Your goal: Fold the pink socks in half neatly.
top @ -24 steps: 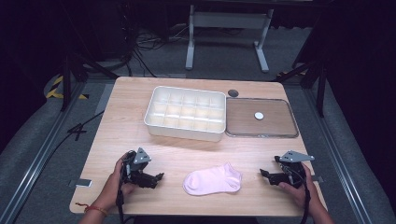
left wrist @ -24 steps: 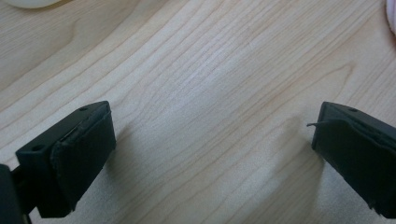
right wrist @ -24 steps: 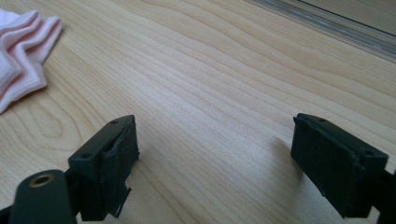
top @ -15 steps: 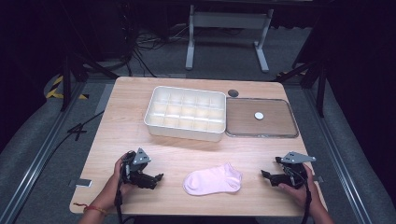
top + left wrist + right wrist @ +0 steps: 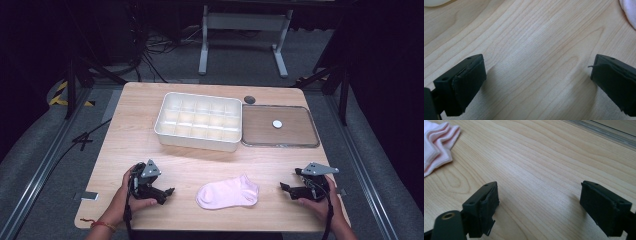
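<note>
A pink sock [image 5: 228, 192] lies flat near the table's front edge, between my two hands. My left gripper [image 5: 169, 192] rests on the wood to the sock's left, jaws wide apart with bare table between them [image 5: 537, 75]; the sock's edge [image 5: 628, 12] peeks in at the top right of the left gripper view. My right gripper [image 5: 284, 187] sits on the table to the sock's right and points toward it. Its jaws are open too, nothing between them [image 5: 539, 197], and the sock's cuff [image 5: 437, 143] lies at the upper left of the right gripper view.
A white divided tray [image 5: 200, 143] stands at the table's middle back. To its right lies a clear flat lid [image 5: 300, 141] with a small white disc [image 5: 277, 123] on it. A dark round grommet [image 5: 249, 99] sits behind them. A metal stand [image 5: 242, 35] stands on the floor beyond.
</note>
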Available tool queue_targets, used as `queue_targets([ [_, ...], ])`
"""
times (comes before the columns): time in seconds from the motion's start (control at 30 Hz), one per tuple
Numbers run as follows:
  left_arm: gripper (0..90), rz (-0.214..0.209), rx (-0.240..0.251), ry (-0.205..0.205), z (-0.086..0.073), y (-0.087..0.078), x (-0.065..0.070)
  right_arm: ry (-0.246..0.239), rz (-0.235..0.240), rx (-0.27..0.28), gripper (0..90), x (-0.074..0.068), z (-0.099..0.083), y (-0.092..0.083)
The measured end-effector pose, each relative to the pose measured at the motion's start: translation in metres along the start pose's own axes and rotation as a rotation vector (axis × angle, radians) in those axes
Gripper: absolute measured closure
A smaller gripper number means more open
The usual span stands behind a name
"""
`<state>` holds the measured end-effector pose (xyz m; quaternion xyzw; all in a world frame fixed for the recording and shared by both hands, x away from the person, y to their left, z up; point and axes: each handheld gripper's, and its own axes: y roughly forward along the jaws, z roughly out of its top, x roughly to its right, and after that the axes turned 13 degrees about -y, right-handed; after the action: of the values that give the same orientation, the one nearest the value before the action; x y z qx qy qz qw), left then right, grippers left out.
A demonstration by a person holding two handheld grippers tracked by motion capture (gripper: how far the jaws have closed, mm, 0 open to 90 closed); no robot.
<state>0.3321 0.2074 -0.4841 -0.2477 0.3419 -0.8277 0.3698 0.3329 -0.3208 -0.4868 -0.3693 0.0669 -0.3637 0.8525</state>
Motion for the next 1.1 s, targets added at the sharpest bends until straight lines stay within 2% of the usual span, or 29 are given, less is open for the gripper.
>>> queue_targets([
  [0.2,0.3,0.000,0.000,-0.001,0.000,0.000,0.000,0.000,0.000,0.009,24.1,0.001,-0.001,-0.002],
  [0.3,0.3,0.000,0.001,-0.003,0.000,0.000,0.000,0.019,0.013,0.032,27.6,0.003,-0.001,-0.004],
  [0.47,0.3,0.000,0.001,-0.006,0.000,0.000,0.001,0.002,0.017,0.063,31.1,0.001,0.006,-0.008],
  [0.7,0.4,0.000,0.001,-0.007,0.000,0.000,0.001,-0.072,0.045,0.106,37.9,-0.012,0.027,-0.013],
  [0.83,0.4,-0.001,0.001,-0.006,0.000,0.000,0.001,-0.115,0.063,0.115,38.2,-0.022,0.040,-0.010],
  [1.03,1.1,-0.004,0.001,-0.003,0.000,0.000,0.001,-0.158,0.118,0.135,40.3,-0.038,0.057,-0.005],
  [1.1,1.1,-0.003,-0.001,-0.005,0.000,0.000,0.001,-0.172,0.150,0.143,42.1,-0.046,0.065,-0.001],
])
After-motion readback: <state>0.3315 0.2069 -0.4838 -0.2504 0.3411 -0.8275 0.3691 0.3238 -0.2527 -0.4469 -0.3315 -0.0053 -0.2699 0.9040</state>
